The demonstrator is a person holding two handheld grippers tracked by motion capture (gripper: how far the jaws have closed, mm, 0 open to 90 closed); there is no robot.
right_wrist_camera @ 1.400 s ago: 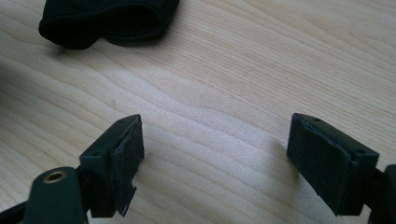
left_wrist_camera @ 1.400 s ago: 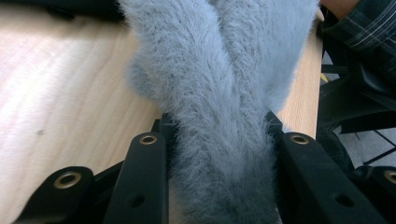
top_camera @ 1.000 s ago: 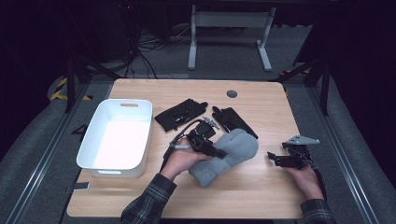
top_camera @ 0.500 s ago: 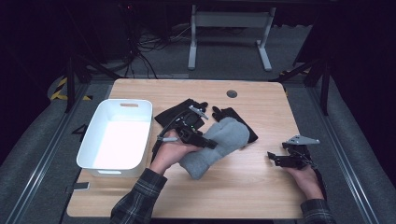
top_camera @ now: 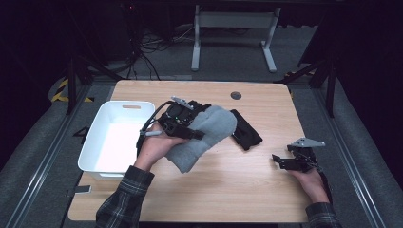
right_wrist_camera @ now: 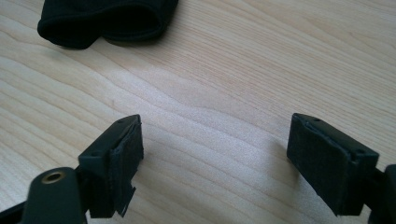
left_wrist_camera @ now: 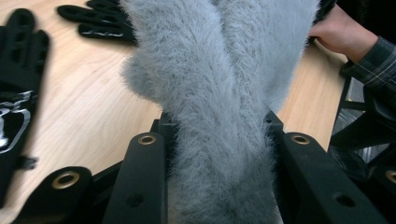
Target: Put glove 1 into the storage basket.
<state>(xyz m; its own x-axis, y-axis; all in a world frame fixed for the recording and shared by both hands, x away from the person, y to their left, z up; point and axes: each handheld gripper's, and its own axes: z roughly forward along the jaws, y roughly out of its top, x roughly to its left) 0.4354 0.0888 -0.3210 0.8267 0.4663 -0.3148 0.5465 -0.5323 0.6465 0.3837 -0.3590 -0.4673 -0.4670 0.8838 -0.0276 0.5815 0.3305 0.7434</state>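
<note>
While the white bin [top_camera: 97, 156] sits at the left edge of the surface [top_camera: 228, 190], I hold my left tool [top_camera: 190, 129] just to its right, above the middle of the surface. Its jaws are clamped on a fuzzy grey mitten [top_camera: 204, 137], which fills the gap between them in the left gripper view [left_wrist_camera: 219, 140]; the mitten hangs from the grip with its lower end touching the wood. In that same view, black gloves [left_wrist_camera: 18, 93] lie flat on the surface beside the mitten. To the right of the mitten, toward the far edge, another black glove [top_camera: 244, 130] lies partly tucked under it. Near the right edge, close to my side, my right tool [top_camera: 290, 162] rests low over bare wood, its jaws [right_wrist_camera: 215, 158] standing wide apart with nothing between them, and the cuff of a black glove [right_wrist_camera: 105, 18] lies well ahead of them.
</note>
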